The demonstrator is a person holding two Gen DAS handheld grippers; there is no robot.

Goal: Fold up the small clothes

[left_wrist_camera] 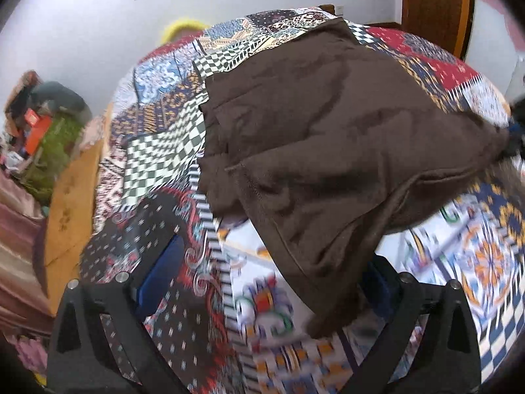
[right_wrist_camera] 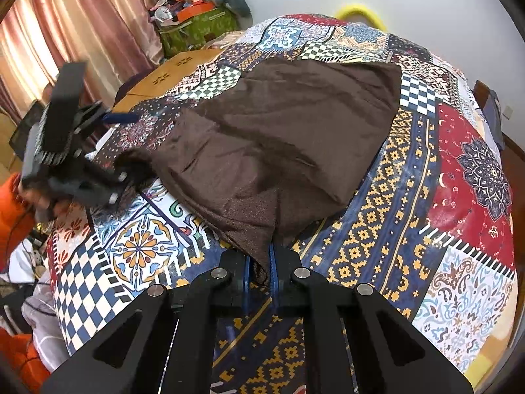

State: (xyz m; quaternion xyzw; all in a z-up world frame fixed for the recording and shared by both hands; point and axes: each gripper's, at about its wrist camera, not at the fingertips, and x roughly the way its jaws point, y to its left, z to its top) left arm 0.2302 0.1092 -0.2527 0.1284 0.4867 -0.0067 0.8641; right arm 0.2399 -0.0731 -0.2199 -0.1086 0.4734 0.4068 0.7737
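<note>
Patchwork tablecloth [right_wrist_camera: 410, 177] bears soft brown garment [right_wrist_camera: 279, 138]; right gripper [right_wrist_camera: 261, 272] pinches its corner, left gripper [left_wrist_camera: 262, 282] spread.

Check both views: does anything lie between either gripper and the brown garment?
Nothing visible. The right gripper is shut on the garment's near corner. The left gripper is open, the cloth's edge hanging between its fingers.

Soft even indoor light, daylight glowing through curtains [right_wrist_camera: 65, 32], fisheye bending edges, dark corner vignetting, motion blur smearing patterned cloth [left_wrist_camera: 279, 344] nearby
</note>
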